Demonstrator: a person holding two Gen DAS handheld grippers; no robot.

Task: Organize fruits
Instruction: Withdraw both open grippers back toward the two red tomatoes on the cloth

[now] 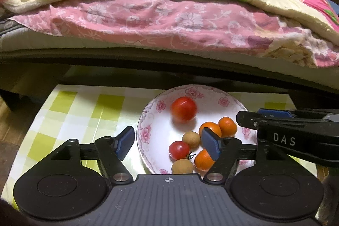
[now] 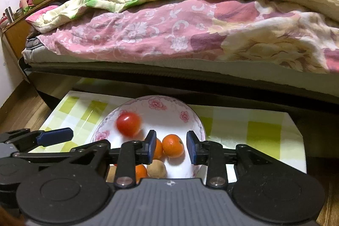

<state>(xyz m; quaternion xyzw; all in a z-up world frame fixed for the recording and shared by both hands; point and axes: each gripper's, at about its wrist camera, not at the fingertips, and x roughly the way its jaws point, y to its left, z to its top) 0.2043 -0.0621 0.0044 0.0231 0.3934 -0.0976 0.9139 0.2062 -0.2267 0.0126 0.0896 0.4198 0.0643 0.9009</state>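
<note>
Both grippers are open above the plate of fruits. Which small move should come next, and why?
Probably pull the right gripper back and up. Its fingers are open and empty, and all seven fruits, including the blurred large tomato, already lie in the floral plate. The left gripper is open too.

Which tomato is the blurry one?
The bigger tomato, alone at the far side of the bowl. It looks smeared in both views; the small tomato, among the oranges near the tongs, is sharp.

Bare checked tablecloth (image 1: 80, 113) lies left of the plate (image 1: 148, 118); bed (image 1: 169, 60) overhangs behind.
</note>
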